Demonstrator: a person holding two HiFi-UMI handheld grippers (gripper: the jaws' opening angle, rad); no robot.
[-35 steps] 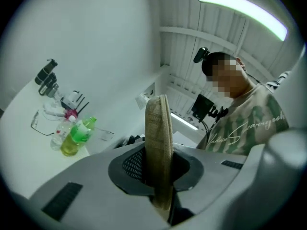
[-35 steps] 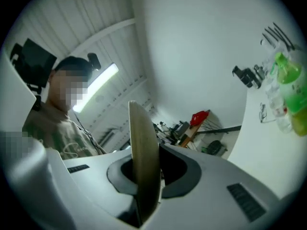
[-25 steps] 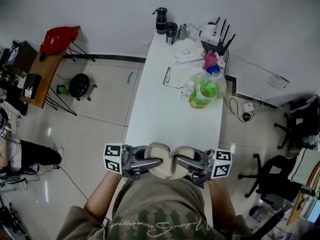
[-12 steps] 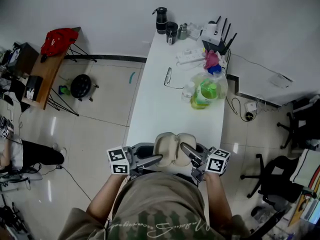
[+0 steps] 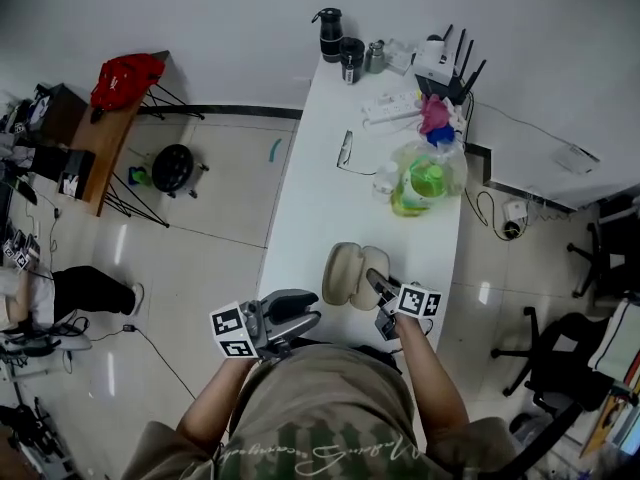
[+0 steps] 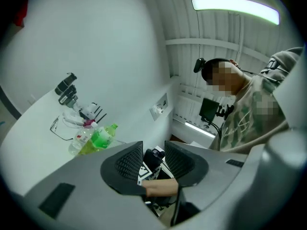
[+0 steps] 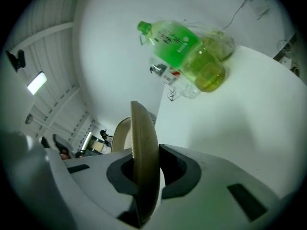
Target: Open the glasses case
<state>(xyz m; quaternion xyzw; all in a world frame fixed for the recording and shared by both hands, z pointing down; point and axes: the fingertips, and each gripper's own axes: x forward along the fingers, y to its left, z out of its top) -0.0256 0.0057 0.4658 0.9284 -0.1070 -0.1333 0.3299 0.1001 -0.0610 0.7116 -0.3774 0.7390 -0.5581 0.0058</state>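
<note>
Hold is now on one side only. The right gripper point(image 7: 144, 172) is closed on the thin rim of one beige half of the glasses case point(image 7: 142, 128), which stands edge-on between its jaws.

The left gripper point(image 6: 153, 159) has just been opening its jaws, and they now stand apart with nothing between them. Only the other gripper's marker cube and a hand show far behind the gap.

A second ago both grippers held the case together, close to the person's chest. Now, in the head view, the left gripper point(image 5: 300, 320) is apart from it, while the right gripper point(image 5: 376, 281) has brought it down to the near end of the white table point(image 5: 330, 208). There the glasses case point(image 5: 347, 273) shows two halves spread side by side. Whether it already rests on the table, I cannot tell.

In my judgement the case is open, and only setting it down and letting go remains.
</note>
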